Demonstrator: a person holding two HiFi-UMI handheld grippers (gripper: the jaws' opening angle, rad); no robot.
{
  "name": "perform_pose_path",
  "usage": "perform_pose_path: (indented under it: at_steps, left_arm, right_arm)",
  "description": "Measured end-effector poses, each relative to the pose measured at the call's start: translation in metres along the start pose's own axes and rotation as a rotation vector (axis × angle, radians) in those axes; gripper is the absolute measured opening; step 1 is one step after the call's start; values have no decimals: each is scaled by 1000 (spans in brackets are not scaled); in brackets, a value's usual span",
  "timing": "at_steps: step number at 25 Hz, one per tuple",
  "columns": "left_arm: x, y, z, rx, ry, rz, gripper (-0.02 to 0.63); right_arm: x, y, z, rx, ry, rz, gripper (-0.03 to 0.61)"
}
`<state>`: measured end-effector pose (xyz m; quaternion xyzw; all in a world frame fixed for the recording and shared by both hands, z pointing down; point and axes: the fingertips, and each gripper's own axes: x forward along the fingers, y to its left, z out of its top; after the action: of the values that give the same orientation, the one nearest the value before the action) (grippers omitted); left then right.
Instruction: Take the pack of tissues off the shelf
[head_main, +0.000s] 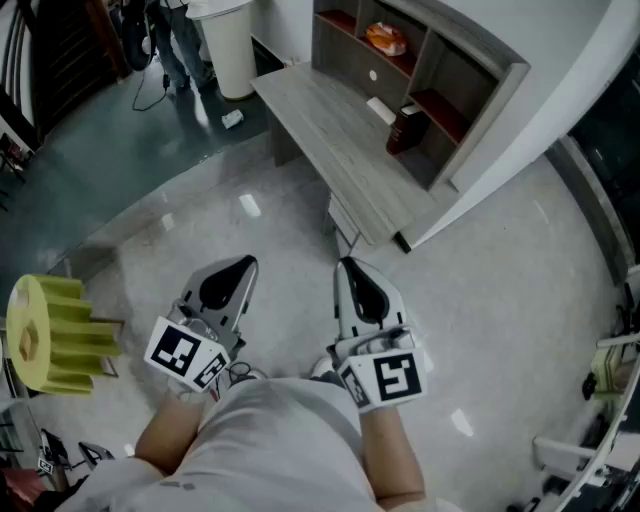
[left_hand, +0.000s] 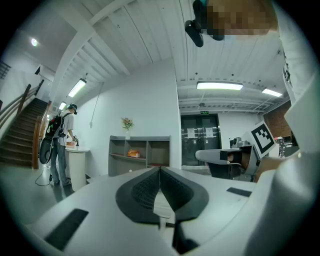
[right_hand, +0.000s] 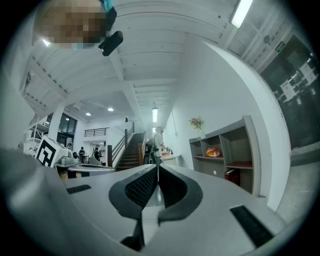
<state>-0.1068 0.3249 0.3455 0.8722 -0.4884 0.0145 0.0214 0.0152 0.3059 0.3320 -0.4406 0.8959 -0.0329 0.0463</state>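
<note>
Pack of tissues (head_main: 385, 38) sits mid-shelf (head_main: 497, 62), well off; left gripper (head_main: 241, 267) and right gripper (head_main: 347, 266) clenched empty, we should approach, then open.

Open floor (head_main: 270, 220) lies between the left gripper (head_main: 245, 263), the right gripper (head_main: 345, 262) and the desk (head_main: 320, 140). The desk runs along the front of the shelf (head_main: 475, 60), so any reach to the compartments goes over its top. That top is mostly bare; a white flat thing (head_main: 380, 108) and a dark red box (head_main: 405, 128) sit close to the shelf's foot. The compartments are open-fronted, and the orange pack (head_main: 386, 38) has room above it. A white wall (head_main: 520, 140) closes the right side. A yellow thing (head_main: 50, 335) stands well off to the left.
</note>
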Motion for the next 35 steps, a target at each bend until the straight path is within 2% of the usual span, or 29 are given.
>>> perform_pose_path:
  at_steps: [8, 13, 21, 26, 35]
  left_arm:
    - [33, -19, 1, 3, 19, 18, 18]
    - [67, -38, -1, 8, 37, 23, 18]
    - [112, -43, -8, 22, 61, 18, 18]
    - [150, -16, -23, 12, 63, -2, 18]
    - [264, 88, -30, -4, 69, -69, 18]
  right_arm:
    - [-6, -36, 4, 11, 0, 9, 25]
    - [-20, -75, 6, 107, -21, 18, 26]
    - [-25, -134, -3, 161, -32, -42, 26]
    - [10, -156, -17, 143, -13, -54, 26]
    - [140, -219, -29, 116, 19, -127, 26]
